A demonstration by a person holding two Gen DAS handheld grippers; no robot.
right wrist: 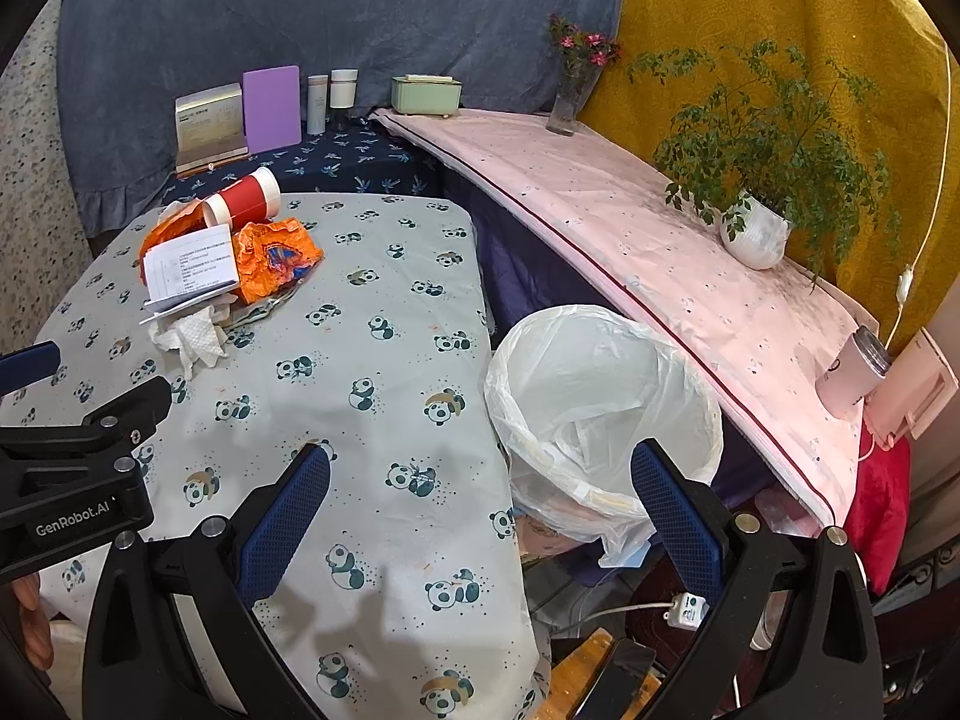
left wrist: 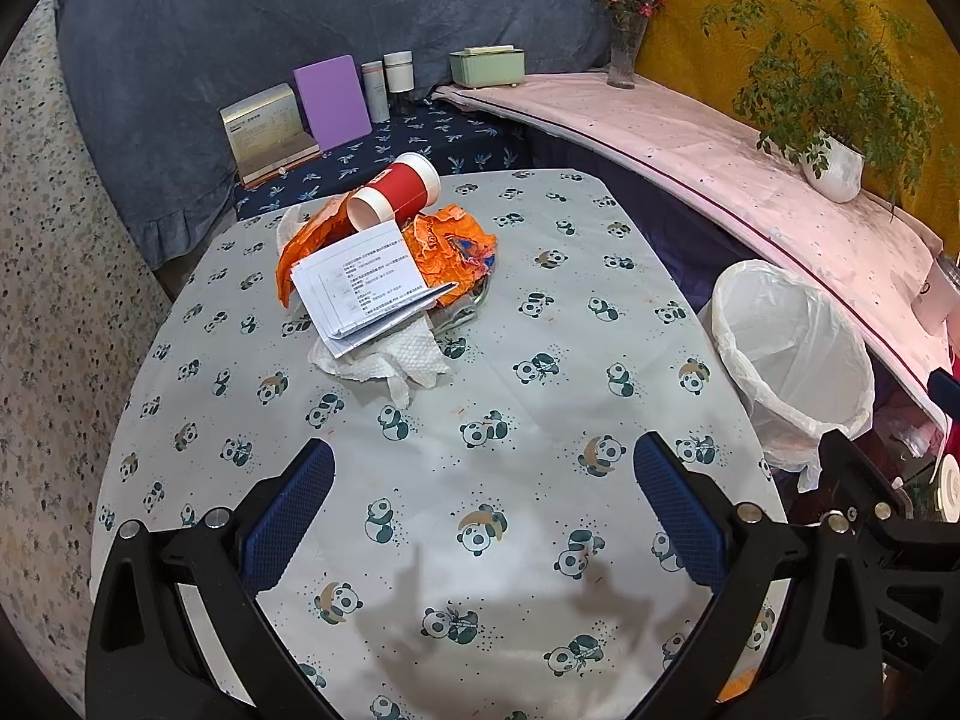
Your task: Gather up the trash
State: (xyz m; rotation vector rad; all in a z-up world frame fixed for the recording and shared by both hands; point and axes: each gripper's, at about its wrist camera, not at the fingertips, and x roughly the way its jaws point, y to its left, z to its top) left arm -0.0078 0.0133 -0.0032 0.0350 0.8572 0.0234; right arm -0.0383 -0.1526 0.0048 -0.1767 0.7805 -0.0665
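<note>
A heap of trash lies at the far end of the panda-print table [left wrist: 540, 510]: a red paper cup [left wrist: 399, 189] on its side, an orange wrapper [left wrist: 447, 246], a folded printed paper [left wrist: 366, 282] and a crumpled white tissue [left wrist: 390, 360]. The same red cup [right wrist: 246, 195], orange wrapper [right wrist: 273, 255], paper [right wrist: 189, 267] and tissue [right wrist: 192, 339] show in the right wrist view. A bin lined with a white bag [left wrist: 792, 354] [right wrist: 600, 414] stands off the table's right edge. My left gripper [left wrist: 483, 510] hangs open over the near table. My right gripper [right wrist: 480, 510] is open above the table edge and bin.
A low dark-blue stand behind the table carries a gold box [left wrist: 267, 132], a purple board [left wrist: 333, 102] and two jars [left wrist: 390, 81]. A pink-covered shelf [left wrist: 750, 180] on the right holds a green box [left wrist: 486, 66], a flower vase [left wrist: 624, 48] and a potted plant [left wrist: 834, 168]. Cables and a plug [right wrist: 684, 609] lie on the floor.
</note>
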